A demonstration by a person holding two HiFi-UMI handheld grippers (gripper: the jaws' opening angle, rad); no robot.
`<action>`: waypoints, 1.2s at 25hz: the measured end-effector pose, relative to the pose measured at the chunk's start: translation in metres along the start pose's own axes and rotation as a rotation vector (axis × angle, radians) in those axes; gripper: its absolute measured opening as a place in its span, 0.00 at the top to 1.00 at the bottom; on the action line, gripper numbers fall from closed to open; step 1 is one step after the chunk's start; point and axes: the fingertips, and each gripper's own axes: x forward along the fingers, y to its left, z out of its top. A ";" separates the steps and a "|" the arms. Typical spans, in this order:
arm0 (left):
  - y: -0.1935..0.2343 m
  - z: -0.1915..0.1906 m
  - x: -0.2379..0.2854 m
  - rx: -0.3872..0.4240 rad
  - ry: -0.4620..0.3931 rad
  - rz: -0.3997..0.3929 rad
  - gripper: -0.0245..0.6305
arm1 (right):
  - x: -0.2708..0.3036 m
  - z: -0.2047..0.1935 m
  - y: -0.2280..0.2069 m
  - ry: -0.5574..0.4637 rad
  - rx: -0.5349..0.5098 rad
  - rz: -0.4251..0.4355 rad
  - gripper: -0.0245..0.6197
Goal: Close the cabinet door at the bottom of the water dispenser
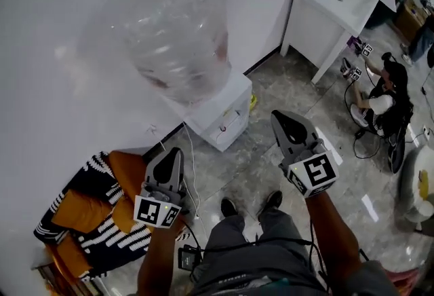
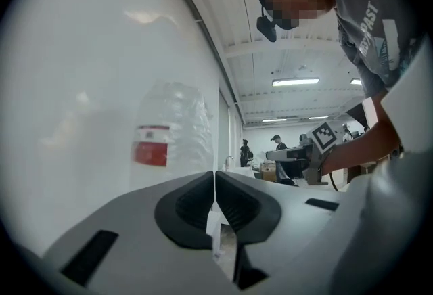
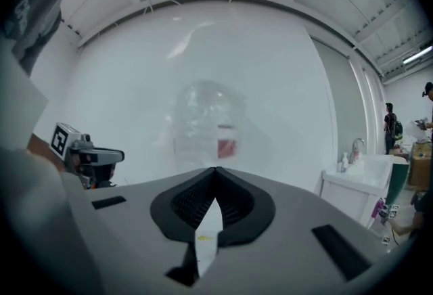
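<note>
Grey marble floor (image 1: 291, 91) meets a white wall (image 1: 61, 50), and at that edge of the floor stands the white water dispenser (image 1: 227, 108), with a large clear bottle (image 1: 173, 30) upended on top. A person (image 1: 271, 247) stands facing it, a little back from its base, with a tool in each hand. The left tool (image 1: 175, 154) and the right tool (image 1: 279, 119) both point roughly level toward the wall, high above the floor and apart from the dispenser. Each tool's jaws are pressed together with nothing between them.

Seen steeply from above, the dispenser's front looks flush. No door leaf swings out from its foot, though the cabinet door itself is too foreshortened to make out clearly. My reading is that the closing push is finished and the person is upright, clear of the dispenser. What may remain is a check that the door is fully latched; a gentle press low on the front with closed jaws would do it.
</note>
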 end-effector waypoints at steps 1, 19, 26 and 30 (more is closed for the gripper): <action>-0.007 0.040 -0.010 0.011 -0.008 0.009 0.93 | -0.017 0.043 0.010 -0.016 -0.004 0.036 0.92; 0.026 0.185 -0.095 0.163 -0.174 0.097 0.93 | -0.071 0.208 0.112 -0.106 0.073 0.259 0.92; 0.025 0.186 -0.096 0.139 -0.185 0.080 0.93 | -0.074 0.211 0.115 -0.096 0.042 0.238 0.92; 0.024 0.186 -0.093 0.131 -0.191 0.068 0.93 | -0.073 0.211 0.114 -0.091 0.029 0.226 0.92</action>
